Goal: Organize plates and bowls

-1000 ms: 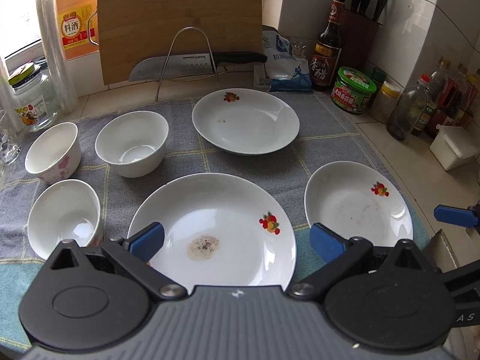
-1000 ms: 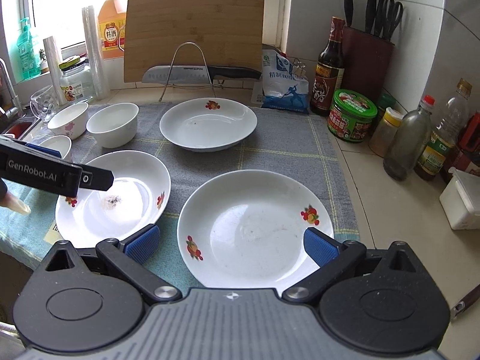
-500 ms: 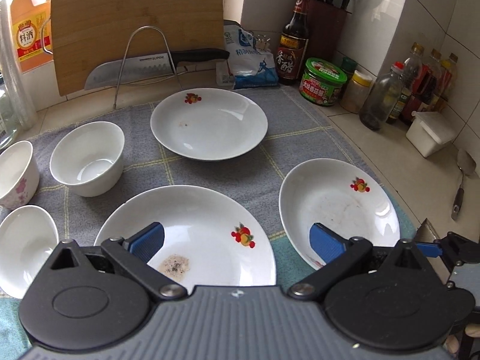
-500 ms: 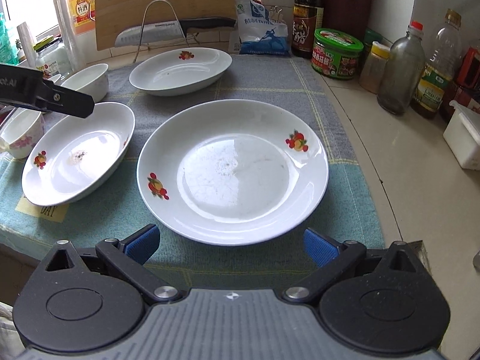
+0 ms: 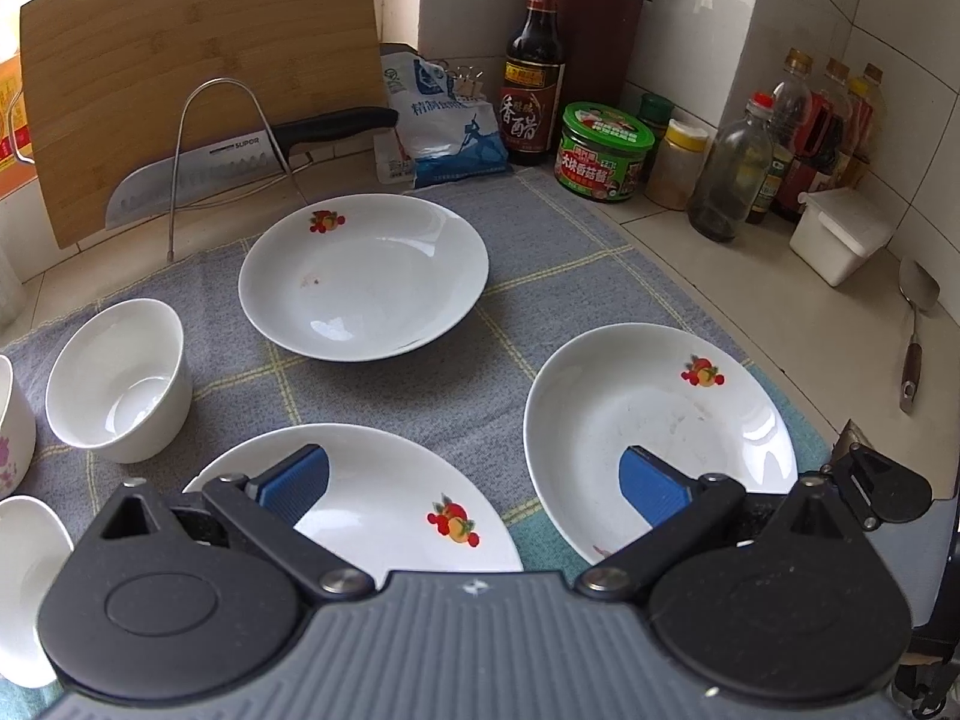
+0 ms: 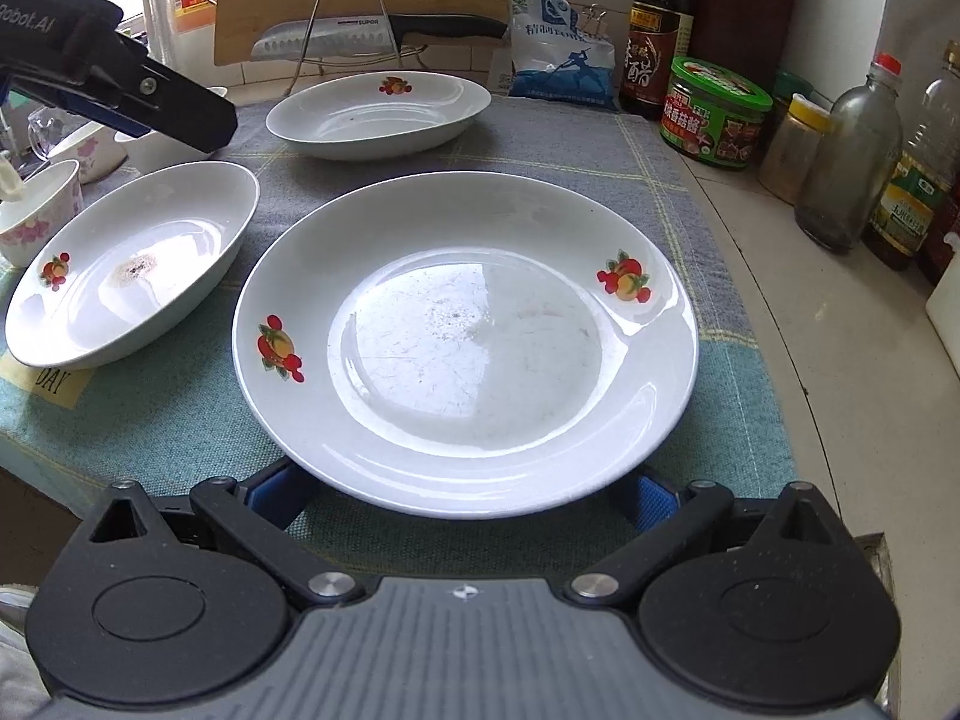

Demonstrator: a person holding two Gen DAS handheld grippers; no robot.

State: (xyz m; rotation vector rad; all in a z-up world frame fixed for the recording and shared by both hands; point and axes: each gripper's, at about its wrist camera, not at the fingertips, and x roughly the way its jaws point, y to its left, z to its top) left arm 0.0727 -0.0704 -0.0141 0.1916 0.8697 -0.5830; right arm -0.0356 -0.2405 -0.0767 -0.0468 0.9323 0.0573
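Three white plates with fruit prints lie on a grey-green mat (image 5: pixel 528 240). The right plate (image 6: pixel 465 336) (image 5: pixel 654 420) fills the right wrist view. My right gripper (image 6: pixel 462 495) is open and low at its near rim, with its blue pads partly hidden under the rim on either side. A stained plate (image 6: pixel 132 264) (image 5: pixel 384 510) lies to the left and a third plate (image 6: pixel 378 111) (image 5: pixel 363 276) at the back. My left gripper (image 5: pixel 474 483) is open and hovers over the stained plate, holding nothing. White bowls (image 5: pixel 120 381) (image 6: pixel 42 210) stand at the mat's left side.
A cutting board (image 5: pixel 198 90) and a knife (image 5: pixel 240 162) on a wire rack stand at the back. A salt bag (image 5: pixel 444 126), a vinegar bottle (image 5: pixel 534 72), a green jar (image 5: pixel 603 153), several bottles (image 5: pixel 732 174), a white box (image 5: pixel 840 234) and a spatula (image 5: pixel 915 336) line the right counter.
My right gripper has come forward and down until its fingers flank the right plate's near rim. My left gripper has swung to the right; most of the bowls have slid out of its view.
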